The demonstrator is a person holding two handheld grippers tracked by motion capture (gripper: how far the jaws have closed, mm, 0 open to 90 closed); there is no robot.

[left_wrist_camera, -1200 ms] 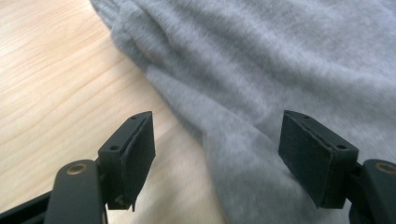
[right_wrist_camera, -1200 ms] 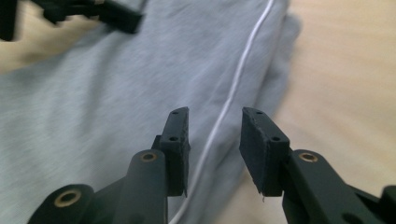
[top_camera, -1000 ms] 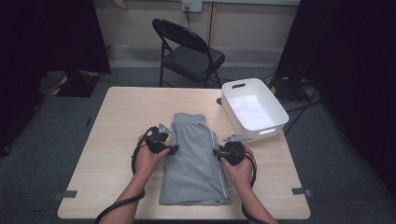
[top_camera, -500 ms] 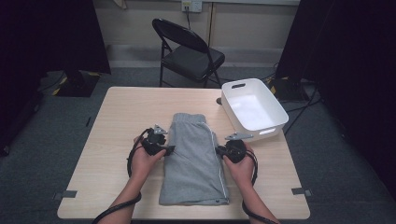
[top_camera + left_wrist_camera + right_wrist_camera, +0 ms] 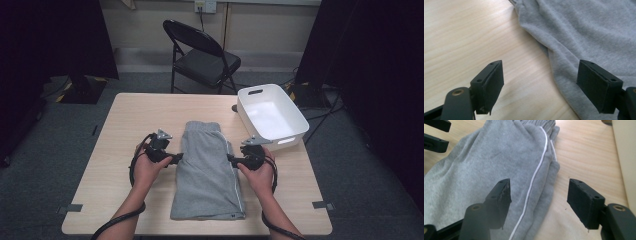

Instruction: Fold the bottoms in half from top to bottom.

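Grey sweatpants [image 5: 209, 172] are laid lengthwise mid-bench, waistband away from the person. Left claw [image 5: 176, 158] and right claw [image 5: 231, 159] are held wide at opposite long edges, jaws straddling each edge, equally near.

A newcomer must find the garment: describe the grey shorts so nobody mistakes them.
On the light wooden table, look midway between the person's two hands. The grey shorts lie flat there, waistband toward the folding chair, left of the white bin. A thin white side stripe marks them.
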